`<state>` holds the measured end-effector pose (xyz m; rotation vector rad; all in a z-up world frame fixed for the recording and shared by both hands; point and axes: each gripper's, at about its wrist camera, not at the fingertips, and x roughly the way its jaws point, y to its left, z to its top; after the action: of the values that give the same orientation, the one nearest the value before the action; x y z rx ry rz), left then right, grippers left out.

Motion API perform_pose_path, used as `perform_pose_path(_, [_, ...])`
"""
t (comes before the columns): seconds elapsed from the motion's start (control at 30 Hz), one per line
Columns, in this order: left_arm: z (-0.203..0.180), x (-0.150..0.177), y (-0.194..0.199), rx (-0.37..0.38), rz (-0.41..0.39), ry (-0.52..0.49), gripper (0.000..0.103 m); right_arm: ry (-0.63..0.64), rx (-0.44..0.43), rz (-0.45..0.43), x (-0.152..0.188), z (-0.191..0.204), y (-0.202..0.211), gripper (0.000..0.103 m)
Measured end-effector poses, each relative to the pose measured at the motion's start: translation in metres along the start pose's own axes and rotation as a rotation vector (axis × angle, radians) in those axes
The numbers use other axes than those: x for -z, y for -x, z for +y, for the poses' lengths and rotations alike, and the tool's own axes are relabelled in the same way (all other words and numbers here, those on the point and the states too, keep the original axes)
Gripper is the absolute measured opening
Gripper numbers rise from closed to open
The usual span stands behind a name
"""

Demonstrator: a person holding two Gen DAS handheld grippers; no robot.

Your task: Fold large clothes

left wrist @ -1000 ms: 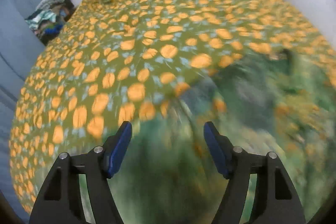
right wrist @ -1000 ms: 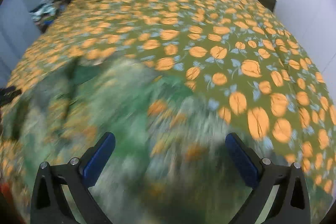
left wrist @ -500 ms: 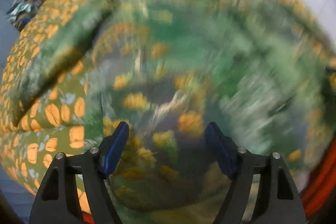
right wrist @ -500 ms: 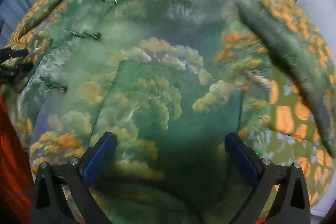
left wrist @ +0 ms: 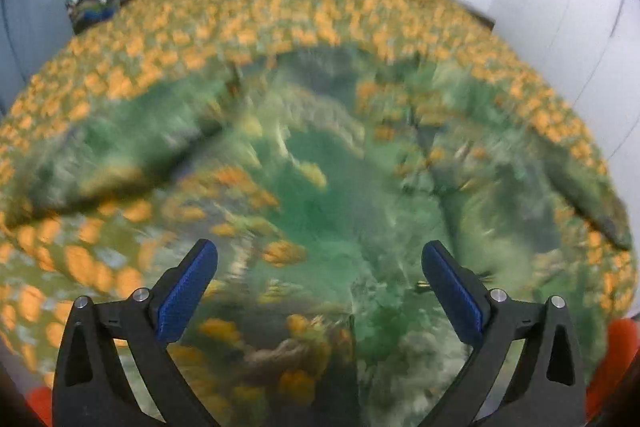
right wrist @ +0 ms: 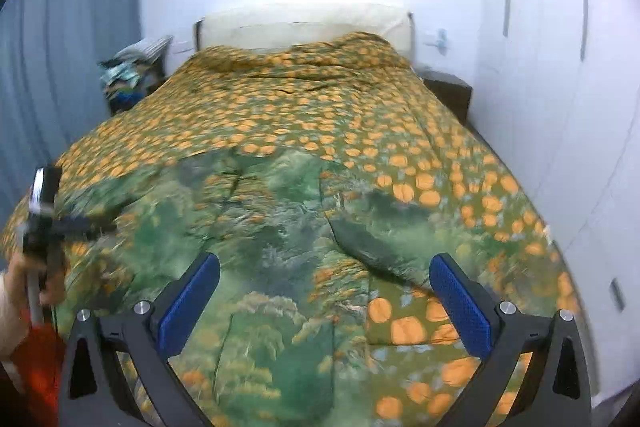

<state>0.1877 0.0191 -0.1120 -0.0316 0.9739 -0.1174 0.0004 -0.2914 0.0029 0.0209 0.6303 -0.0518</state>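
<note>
A large garment with a green forest print (left wrist: 340,187) lies spread over the near half of a bed covered in an olive bedspread with orange flowers (left wrist: 280,19). My left gripper (left wrist: 320,251) hovers above the garment. Its jaws are opening wide and nothing is between them. In the right wrist view the garment (right wrist: 280,227) shows a dark fold (right wrist: 372,247) on its right side. My right gripper (right wrist: 325,263) hangs open above the near edge, empty. A hand (right wrist: 16,287) holds the left tool at that view's left edge.
A cream headboard (right wrist: 304,23) stands at the far end of the bed. A pile of clothes (right wrist: 124,75) sits to its left, beside a blue curtain (right wrist: 60,47). A dark nightstand (right wrist: 448,91) and white wardrobe doors (right wrist: 560,67) line the right side.
Both grippers have pulled back from the garment, the right one rising until the whole bed shows. The left jaws have spread wider. The garment now lies flat on the bedspread.
</note>
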Motion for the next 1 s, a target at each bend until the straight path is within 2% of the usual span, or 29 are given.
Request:
perform_pose_path(0.07, [-0.003,0.006,-0.032,-0.020,0.049,0.009,0.102,-0.076,-0.026,0.025,0.019,0.006,-0.046,0.103])
perform_pose_path(0.13, [-0.006,0.015,-0.070,-0.052,0.131,0.013,0.103,-0.128,-0.069,0.074,0.033,0.014,-0.087,0.103])
perform_pose_path(0.17, [-0.006,0.020,-0.082,-0.068,0.142,-0.002,0.103,-0.137,-0.082,0.097,0.041,0.020,-0.107,0.103])
perform_pose_path(0.23, [-0.014,0.029,-0.080,-0.102,0.059,-0.050,0.103,-0.114,-0.094,0.159,0.052,0.033,-0.147,0.103])
perform_pose_path(0.3, [-0.021,0.035,-0.075,-0.138,0.011,-0.077,0.103,-0.073,-0.091,0.187,0.060,0.039,-0.169,0.103])
perform_pose_path(0.43, [-0.028,0.039,-0.076,-0.152,-0.006,-0.101,0.103,-0.021,-0.046,0.306,0.088,0.049,-0.211,0.103])
perform_pose_path(0.5, [-0.027,0.040,-0.076,-0.143,-0.019,-0.093,0.103,-0.053,-0.065,0.337,0.101,0.043,-0.219,0.103])
perform_pose_path(0.63, [-0.024,0.041,-0.075,-0.141,-0.018,-0.089,0.103,-0.089,-0.117,0.328,0.109,0.032,-0.225,0.103])
perform_pose_path(0.8, [-0.020,0.042,-0.072,-0.142,-0.021,-0.088,0.103,-0.044,-0.091,0.301,0.116,0.035,-0.221,0.103])
perform_pose_path(1.0, [-0.021,0.042,-0.073,-0.143,-0.021,-0.088,0.103,-0.041,-0.108,0.290,0.114,0.036,-0.221,0.103])
